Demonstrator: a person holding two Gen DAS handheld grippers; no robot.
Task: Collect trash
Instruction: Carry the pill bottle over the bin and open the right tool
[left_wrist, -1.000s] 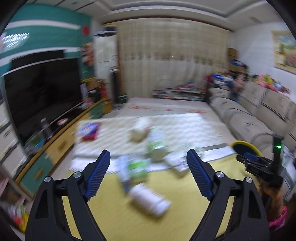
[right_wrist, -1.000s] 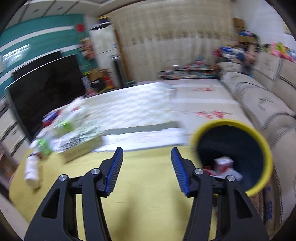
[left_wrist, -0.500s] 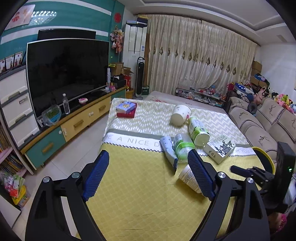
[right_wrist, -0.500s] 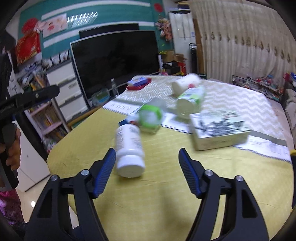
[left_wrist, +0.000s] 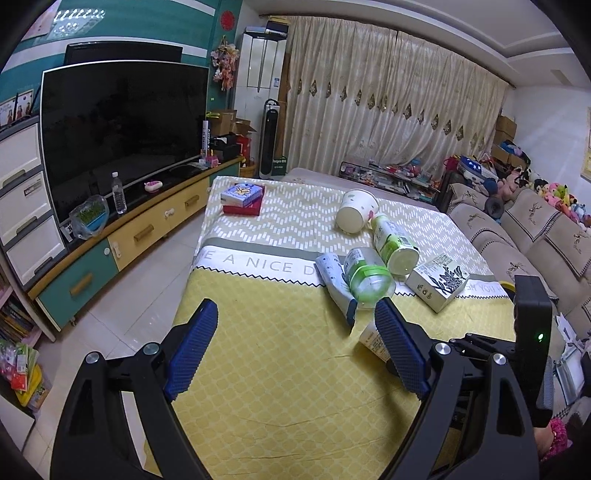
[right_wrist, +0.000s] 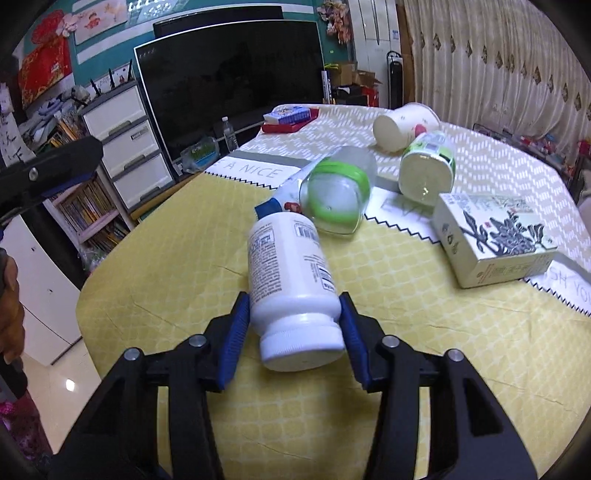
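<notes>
**Right gripper closing on the white bottle**

The right gripper (right_wrist: 294, 326) was at the near end of the yellow tablecloth (right_wrist: 424, 350), its jaws closing on a white bottle (right_wrist: 291, 273) that lay on its side with its cap toward the camera. Both blue pads sat against the bottle's sides just behind the cap, so the bottle was gripped between them.

The left gripper (left_wrist: 293, 345) hung over the near left part of the same cloth with its jaws spread wide and nothing between them.

Beyond the white bottle the other trash lay in a loose cluster. A clear cup with a green band (right_wrist: 334, 195) lay on its side, touching a flattened tube (right_wrist: 275, 208) that ran beneath it. To the right of it a green-and-white can (right_wrist: 426, 170) lay tipped over, and a white paper cup (right_wrist: 400, 125) lay farther off behind that. A printed carton (right_wrist: 491, 238) rested flat at the right, just beside the can. A blue and red box (left_wrist: 243, 199) sat alone at the far left corner, well apart from the cluster.
</notes>
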